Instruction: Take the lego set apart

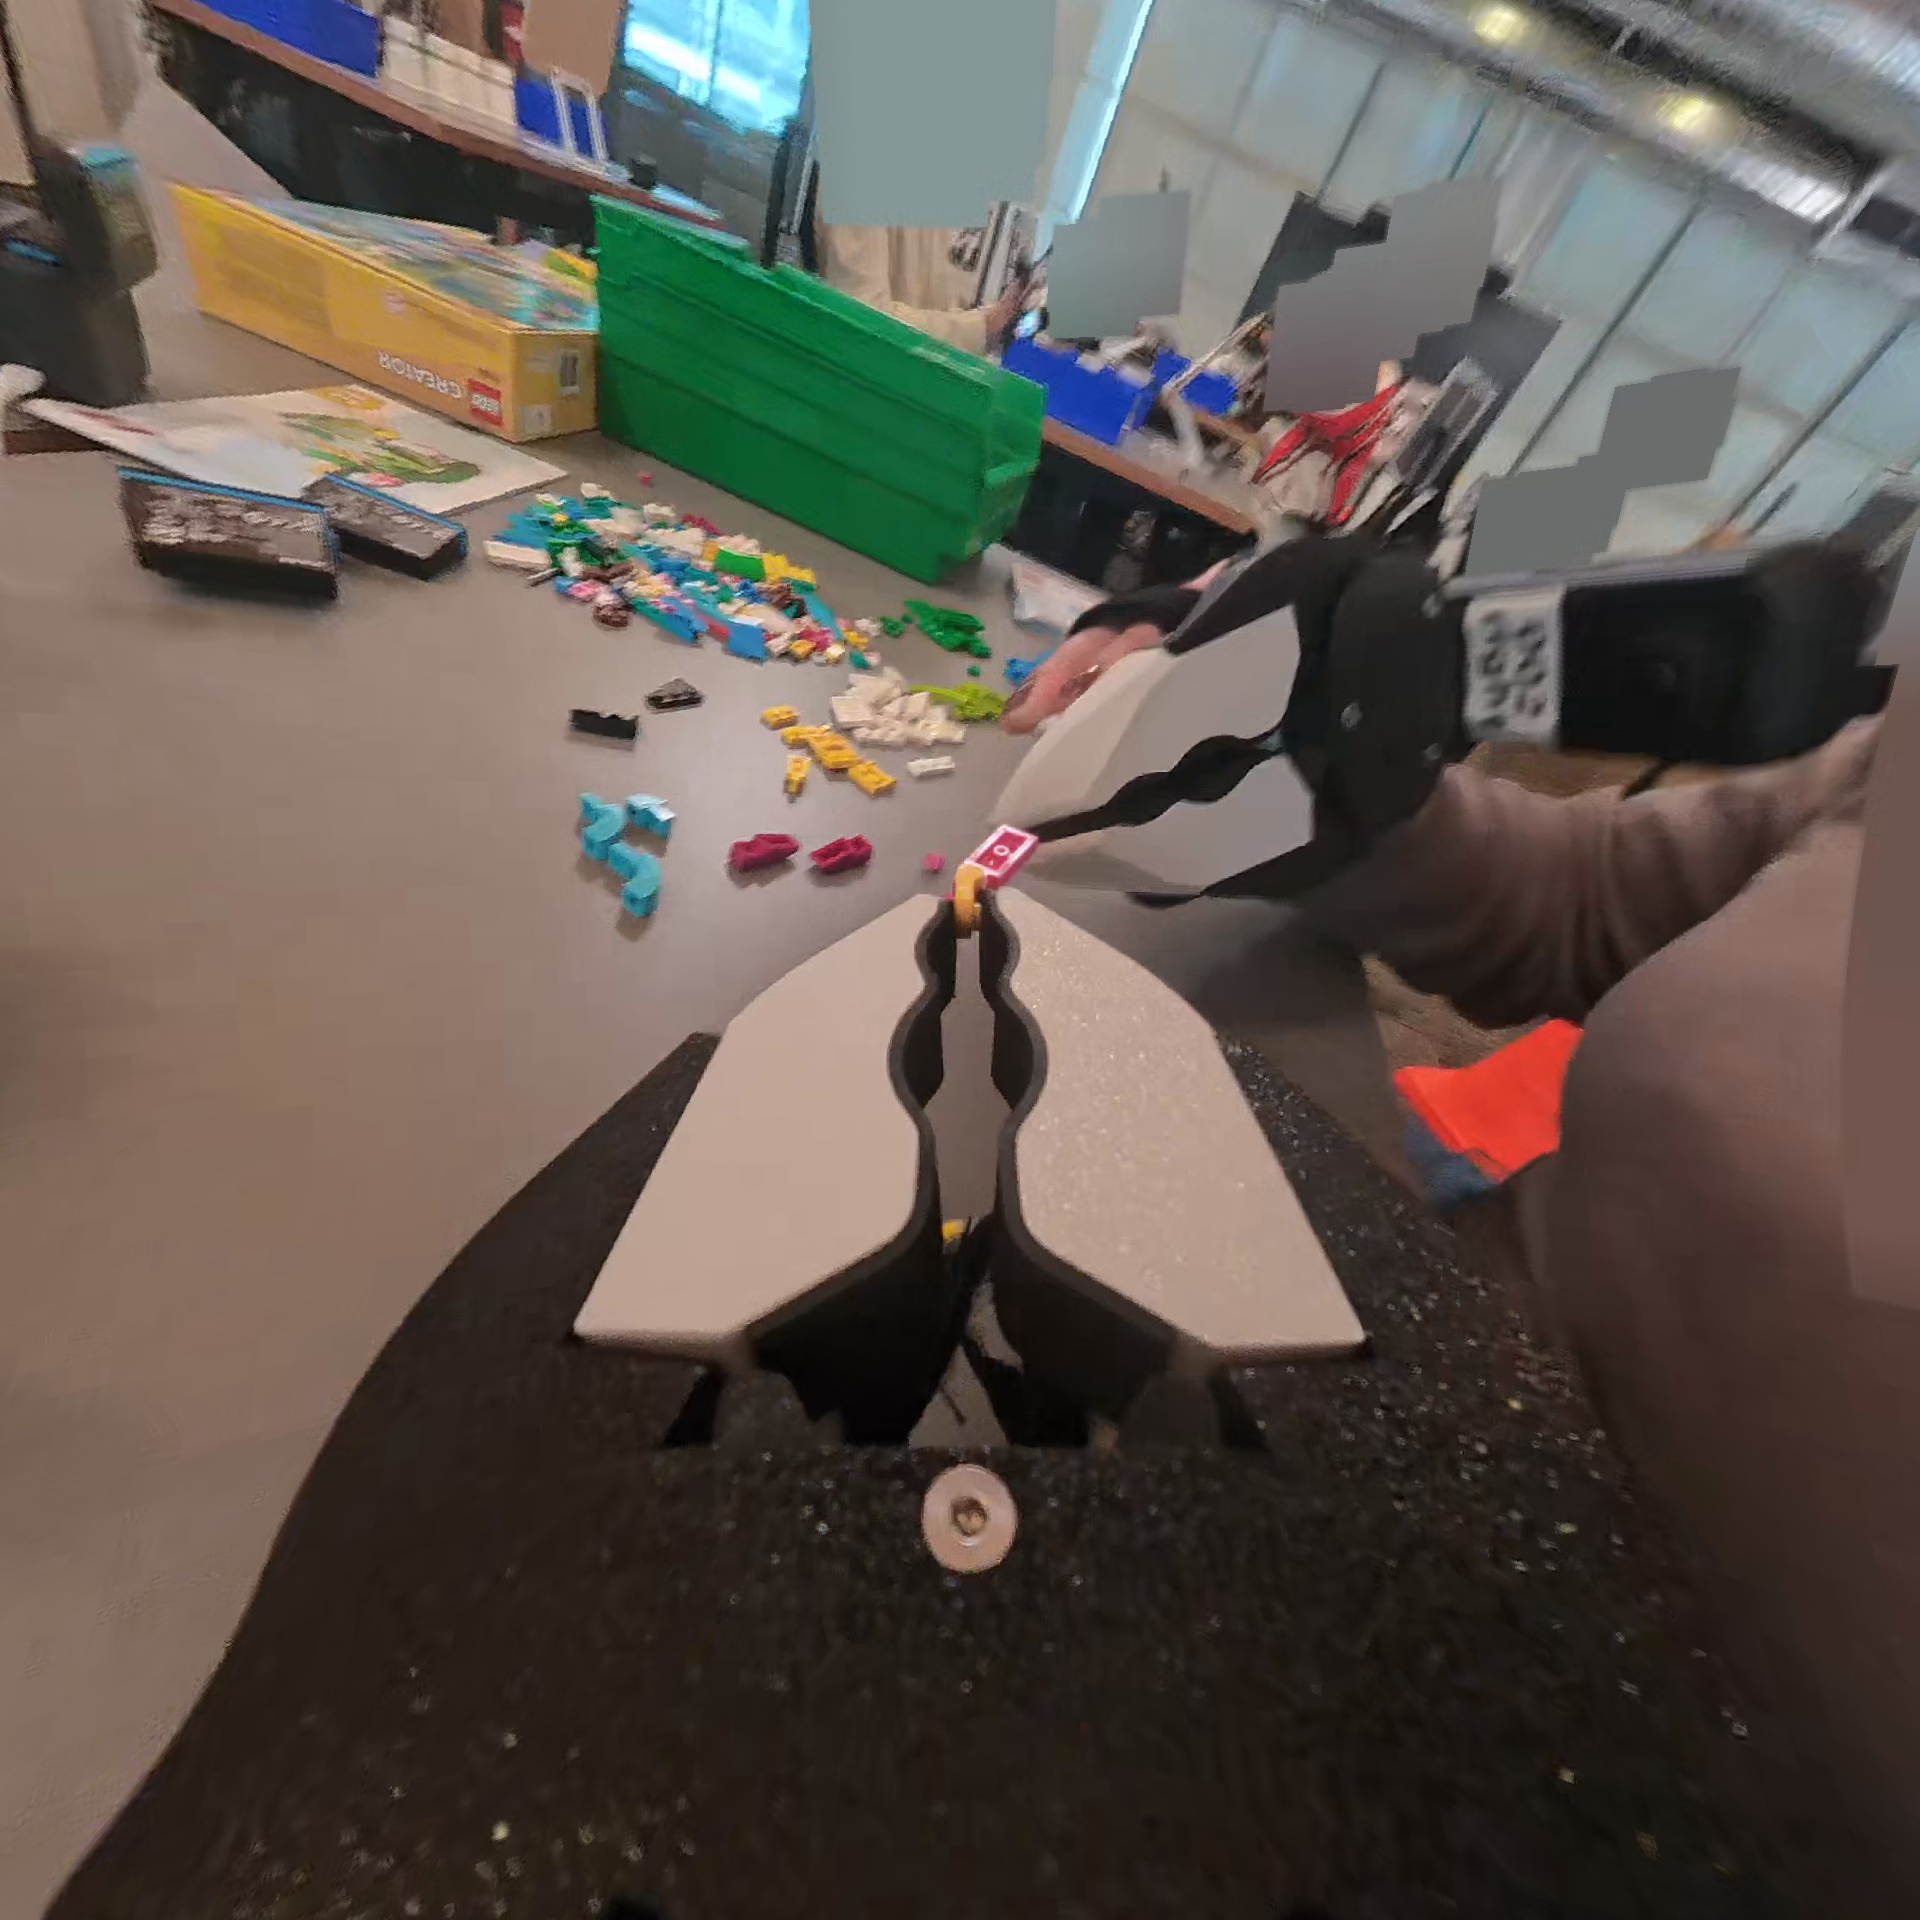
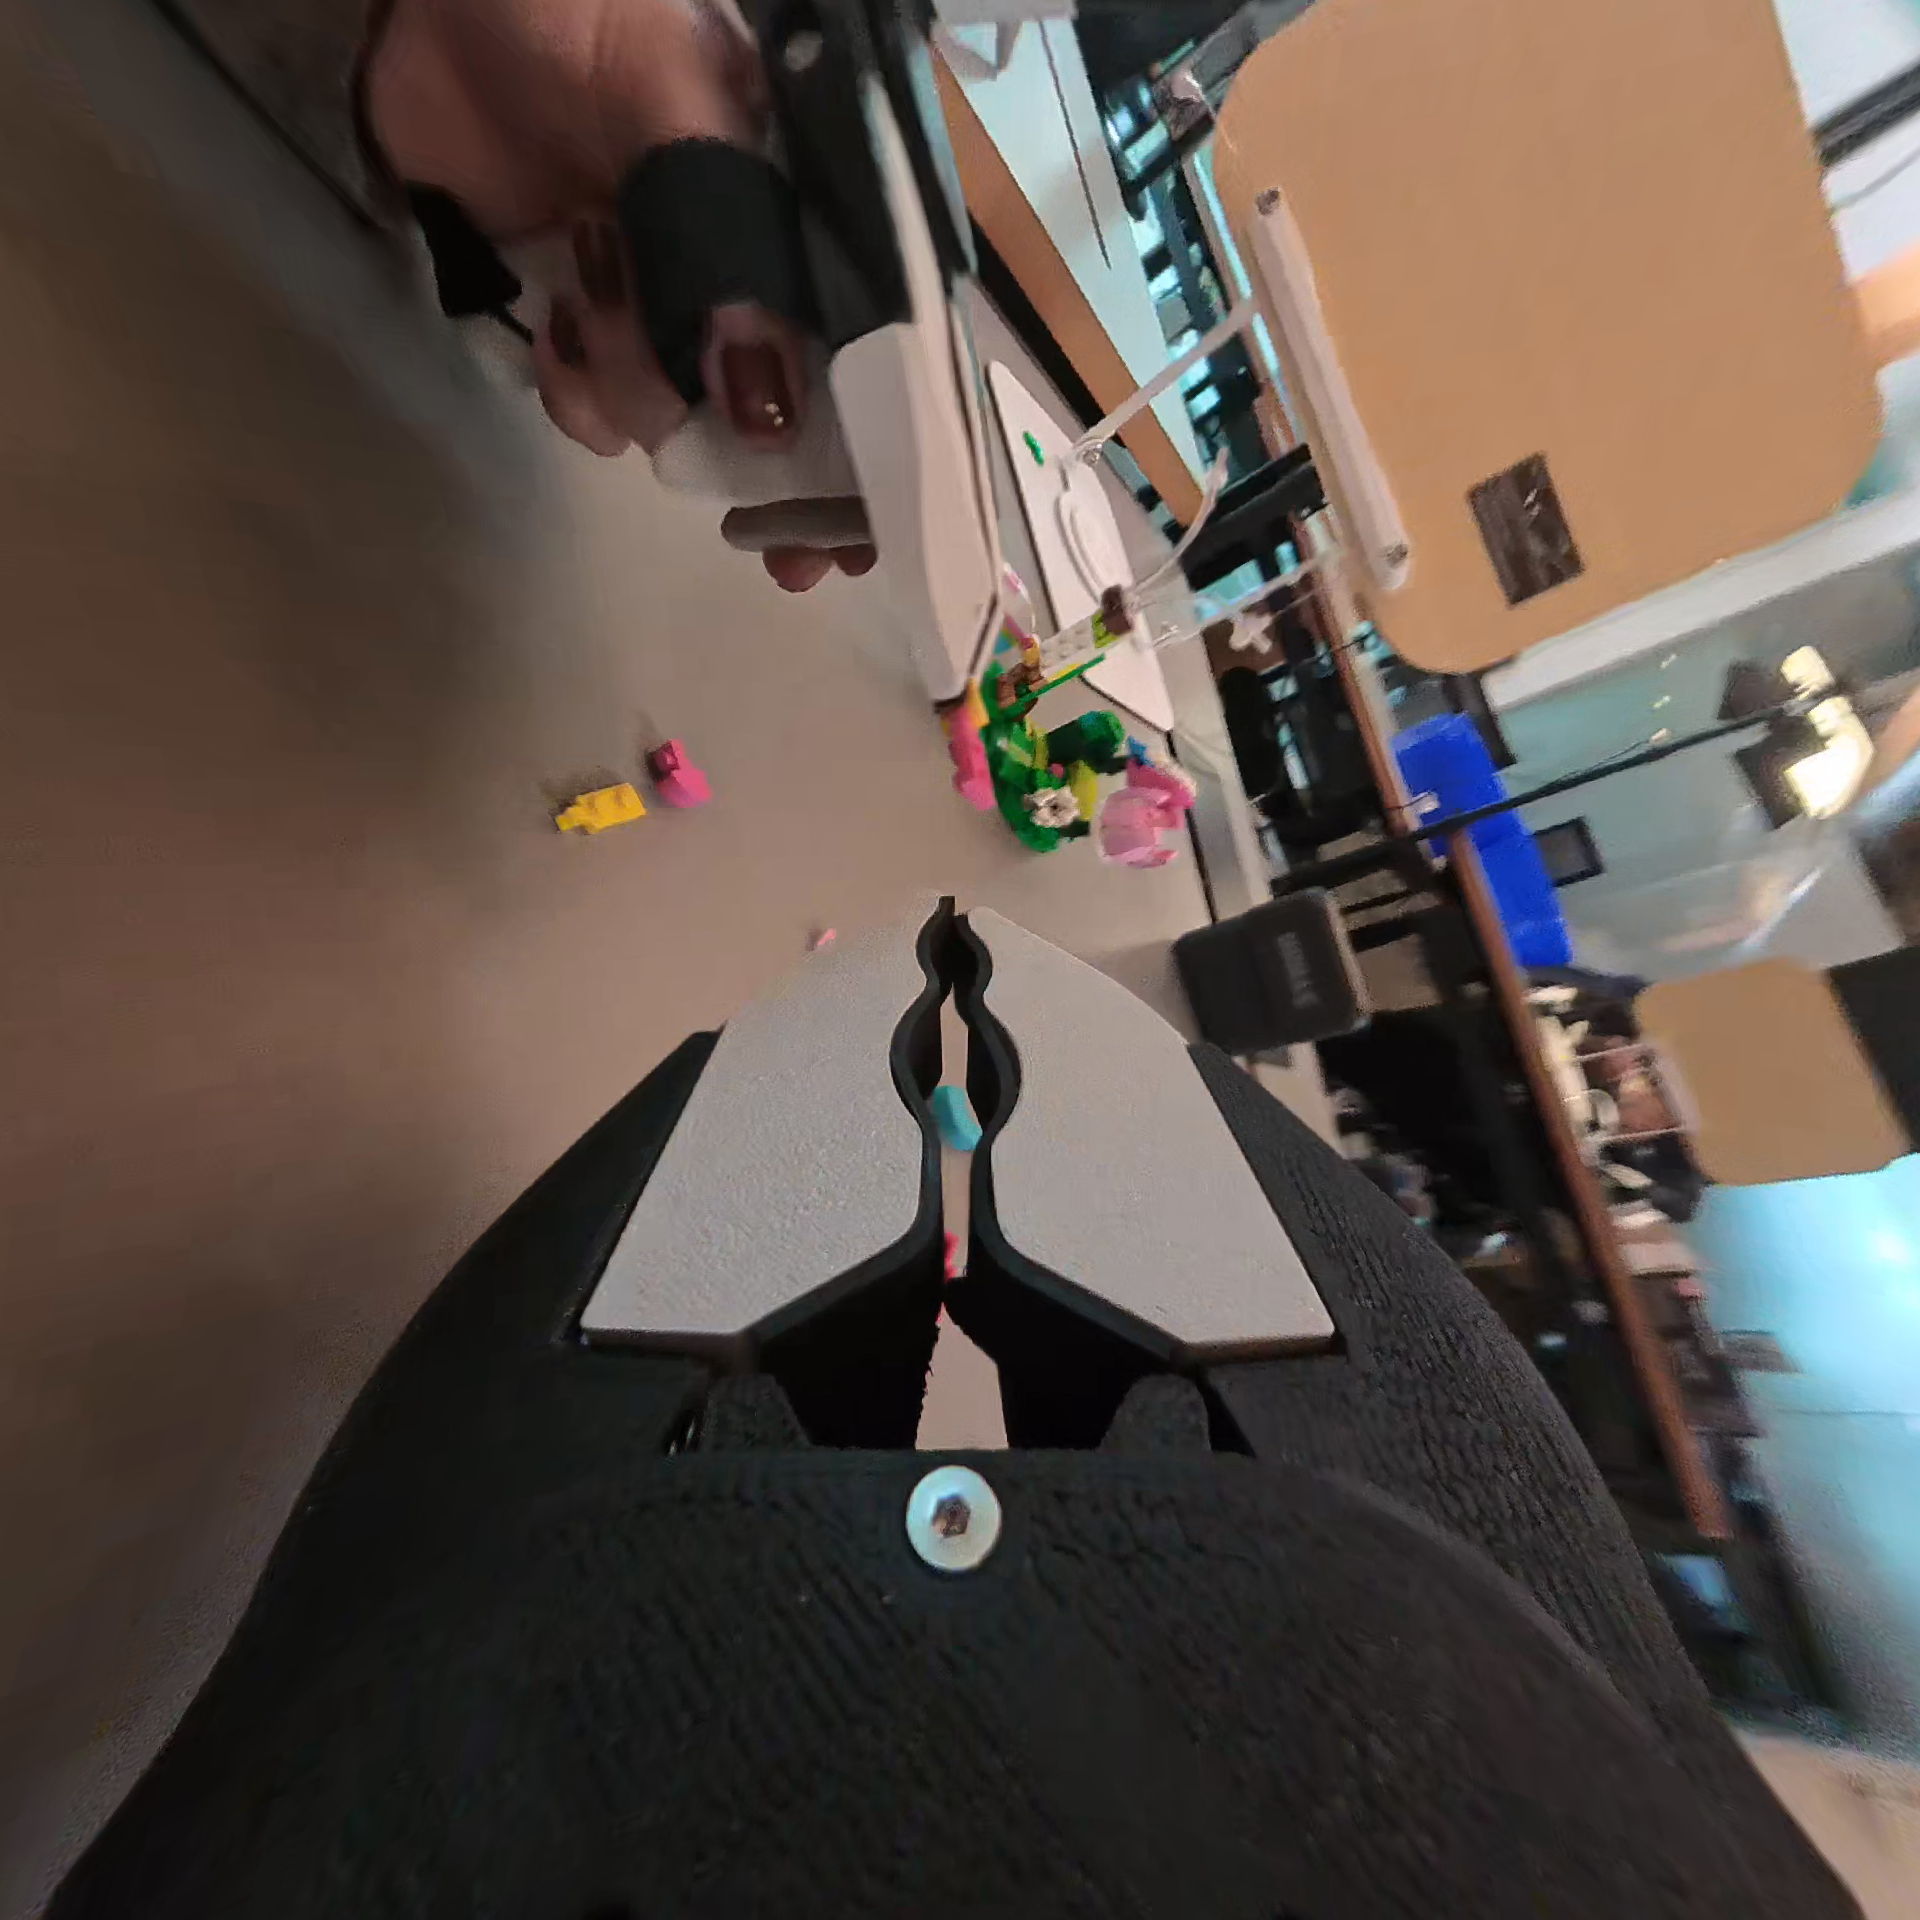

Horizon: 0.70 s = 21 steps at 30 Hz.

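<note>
My left gripper is shut on a small yellow lego piece with a pink plate clipped to its top, held above the grey table. My right gripper comes in from the right, shut, with its tips right beside the pink plate. In the right wrist view its tips are closed with nothing between them. The left gripper shows at the top of that view, held by a gloved hand. A green and pink flower model stands beyond it near the table edge.
Sorted loose bricks lie ahead: a mixed pile, white, yellow, cyan and magenta. Stacked green bins, a yellow box, a booklet and two black blocks stand farther back.
</note>
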Available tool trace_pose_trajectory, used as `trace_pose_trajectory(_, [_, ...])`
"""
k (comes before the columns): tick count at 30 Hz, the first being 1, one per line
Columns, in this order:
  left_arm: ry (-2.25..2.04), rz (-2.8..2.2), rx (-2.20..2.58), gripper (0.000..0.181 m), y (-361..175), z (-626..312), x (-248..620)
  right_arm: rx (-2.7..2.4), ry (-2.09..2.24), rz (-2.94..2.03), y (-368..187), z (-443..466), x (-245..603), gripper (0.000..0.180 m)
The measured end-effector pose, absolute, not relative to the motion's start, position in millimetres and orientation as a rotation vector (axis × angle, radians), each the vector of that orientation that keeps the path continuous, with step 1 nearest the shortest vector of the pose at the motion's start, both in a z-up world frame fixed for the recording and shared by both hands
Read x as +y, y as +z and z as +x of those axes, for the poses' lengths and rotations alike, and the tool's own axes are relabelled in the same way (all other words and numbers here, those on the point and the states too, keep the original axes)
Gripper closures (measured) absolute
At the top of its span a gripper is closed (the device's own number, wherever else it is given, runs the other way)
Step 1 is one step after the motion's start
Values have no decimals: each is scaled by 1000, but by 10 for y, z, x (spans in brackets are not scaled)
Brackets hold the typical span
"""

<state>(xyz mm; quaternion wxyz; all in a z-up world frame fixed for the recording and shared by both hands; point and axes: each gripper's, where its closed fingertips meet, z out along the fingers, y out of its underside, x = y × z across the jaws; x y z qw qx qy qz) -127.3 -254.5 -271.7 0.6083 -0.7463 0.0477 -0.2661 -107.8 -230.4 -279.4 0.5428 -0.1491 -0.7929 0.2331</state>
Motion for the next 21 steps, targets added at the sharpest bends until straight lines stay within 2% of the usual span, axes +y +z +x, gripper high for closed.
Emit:
trace_pose_trajectory(5, [-369, -1784, 275, 177, -2796, -1183, -2487, -1916, 1004, -704, -2819, -1059, -2311, 165])
trace_pose_trajectory(6, [-305, -1788, 320, 177, -2804, -1172, -2474, -1941, 1090, -749, -2814, -1044, -2346, 154])
trace_pose_trajectory(8, [-240, -1810, 380, 177, -2830, -1143, -2457, -1988, 1123, -762, -2810, -1032, -2397, 148])
trace_pose_trajectory(16, [-382, -1854, 246, 177, -2830, -1126, -2405, -1948, 564, -430, -2810, -1139, -2411, 177])
trace_pose_trajectory(21, [-532, -1855, 125, 177, -2825, -1150, -2392, -1878, 304, -282, -2785, -1154, -2379, 173])
